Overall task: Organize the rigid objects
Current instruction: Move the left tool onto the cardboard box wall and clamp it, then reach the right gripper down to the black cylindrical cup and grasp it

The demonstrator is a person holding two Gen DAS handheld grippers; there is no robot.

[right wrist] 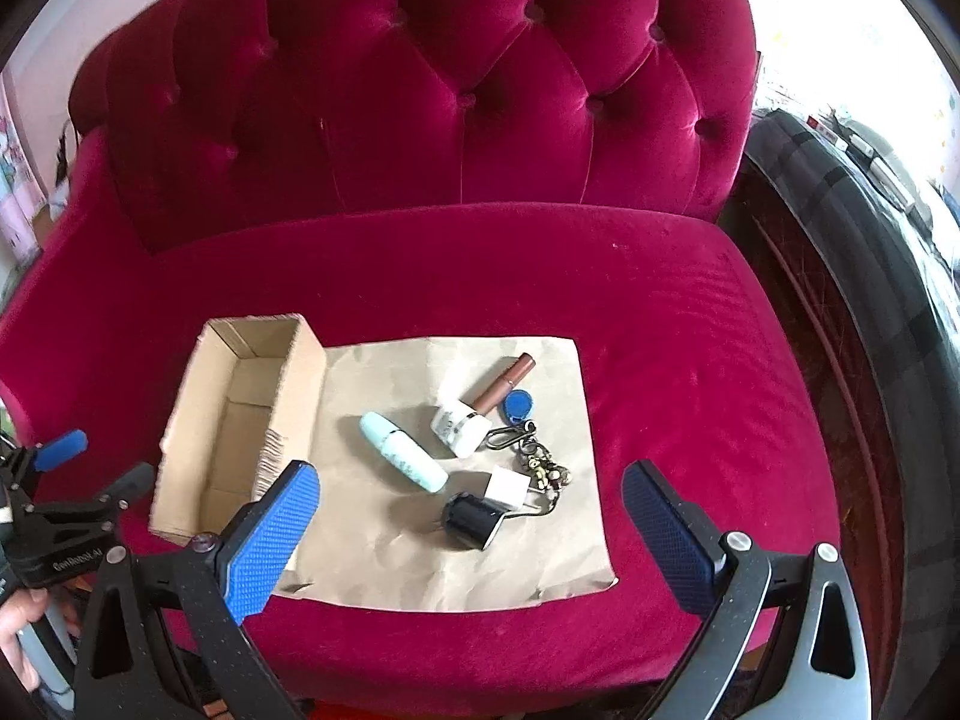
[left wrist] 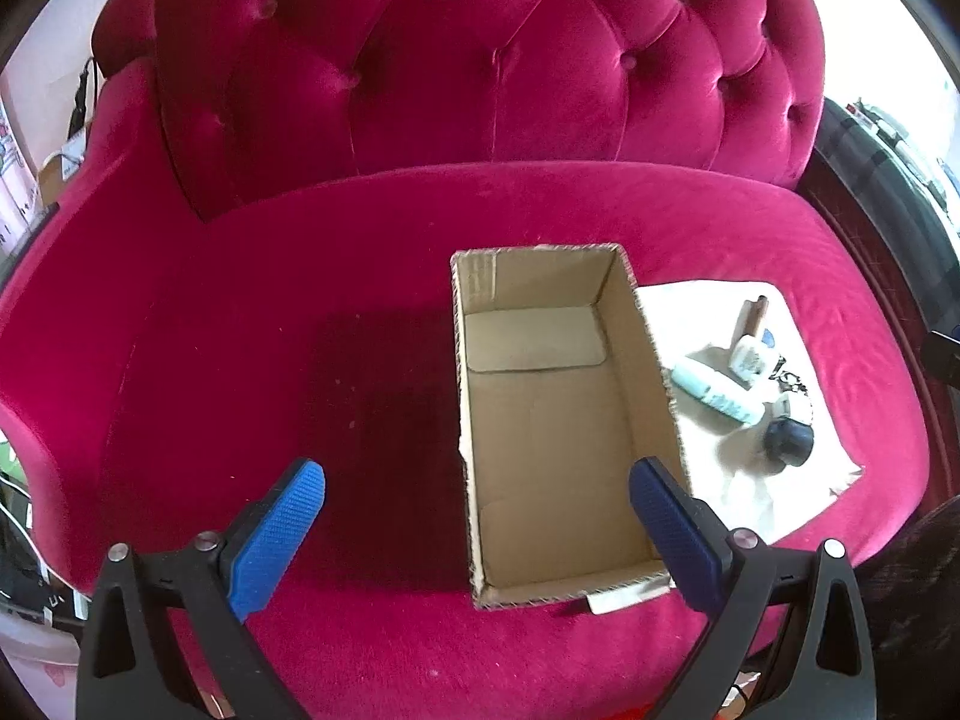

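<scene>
An open, empty cardboard box (left wrist: 558,420) (right wrist: 234,420) stands on the crimson sofa seat. To its right lies a brown paper sheet (right wrist: 540,564) (left wrist: 756,498) with small objects: a pale mint tube (right wrist: 403,451) (left wrist: 714,391), a white jar (right wrist: 461,431) (left wrist: 749,356), a brown lipstick (right wrist: 504,383) (left wrist: 753,317), a blue key fob (right wrist: 517,405), a keyring with charms (right wrist: 540,468), a white cube (right wrist: 507,487) and a black bottle (right wrist: 471,519) (left wrist: 789,439). My left gripper (left wrist: 477,483) hangs open over the box's near end. My right gripper (right wrist: 471,489) hangs open above the objects, holding nothing.
The tufted sofa back (right wrist: 432,90) rises behind the seat. A dark striped blanket (right wrist: 870,276) lies off the sofa's right side. At the left edge of the right wrist view appear the left gripper's body (right wrist: 54,516) and a hand (right wrist: 18,636).
</scene>
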